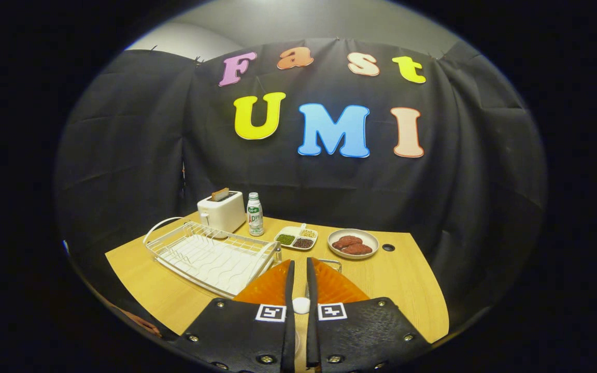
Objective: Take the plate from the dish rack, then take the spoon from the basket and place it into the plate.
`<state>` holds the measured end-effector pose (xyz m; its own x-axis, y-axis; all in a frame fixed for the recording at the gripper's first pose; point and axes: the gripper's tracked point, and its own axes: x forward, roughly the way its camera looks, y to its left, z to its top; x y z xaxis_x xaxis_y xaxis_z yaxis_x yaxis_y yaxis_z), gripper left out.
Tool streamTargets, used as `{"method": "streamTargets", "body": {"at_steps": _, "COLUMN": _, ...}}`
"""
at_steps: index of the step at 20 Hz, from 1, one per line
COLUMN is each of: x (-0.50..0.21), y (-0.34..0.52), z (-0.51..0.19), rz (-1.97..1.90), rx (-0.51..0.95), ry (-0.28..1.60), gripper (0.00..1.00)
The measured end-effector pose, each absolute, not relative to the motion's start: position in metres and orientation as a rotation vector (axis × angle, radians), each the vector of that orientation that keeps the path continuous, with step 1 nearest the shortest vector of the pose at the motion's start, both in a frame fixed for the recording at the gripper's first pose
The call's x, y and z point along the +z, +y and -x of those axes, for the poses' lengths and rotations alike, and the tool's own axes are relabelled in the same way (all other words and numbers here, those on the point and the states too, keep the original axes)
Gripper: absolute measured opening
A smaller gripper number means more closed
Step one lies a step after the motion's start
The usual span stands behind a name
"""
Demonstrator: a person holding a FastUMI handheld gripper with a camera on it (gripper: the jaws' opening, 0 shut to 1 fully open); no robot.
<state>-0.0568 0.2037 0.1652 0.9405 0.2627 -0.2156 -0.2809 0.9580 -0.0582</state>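
A wooden table (407, 290) is seen set against the booth's black cloth wall, with everything else resting on it or held above it. The largest item on it is the white wire dish rack (210, 256), which lies beyond the fingers on their left side and whose slots hold no plate. Behind the rack's far end a white toaster (222, 211) is placed, with a slice of toast standing in its slot. The orange plate (298, 287) is held on edge between the gripper's fingers, its ribbed surface spreading out to both sides of them just past the rack's near right corner. The gripper (299, 269) is seen from behind, its two fingers drawn nearly together and clamped on the plate, one against each face. A small white round part is seen in the narrow gap between the fingers, close to the two square markers on the gripper body. Further out, well apart from the fingers, a grey bowl (353, 243) holding reddish-brown pieces of food is placed to the right of a white divided dish (296, 238) with green, dark and pale fillings. A white bottle (255, 214) with a green label is stood upright just beside the toaster and just behind the divided dish. A thin metal wire edge, possibly the basket (331, 264), is glimpsed just behind the plate's top right rim; the spoon cannot be made out. A small dark hole (388, 247) is set in the tabletop just right of the bowl
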Motion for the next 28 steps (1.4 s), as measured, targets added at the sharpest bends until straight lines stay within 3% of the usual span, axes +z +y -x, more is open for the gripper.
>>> {"method": "streamTargets", "body": {"at_steps": 12, "x": 0.098, "y": 0.264, "z": 0.06, "rz": 0.142, "rx": 0.415, "ry": 0.432, "gripper": 0.08}}
{"method": "streamTargets", "body": {"at_steps": 28, "x": 0.066, "y": 0.323, "z": 0.054, "rz": 0.218, "rx": 0.552, "ry": 0.505, "gripper": 0.1}}
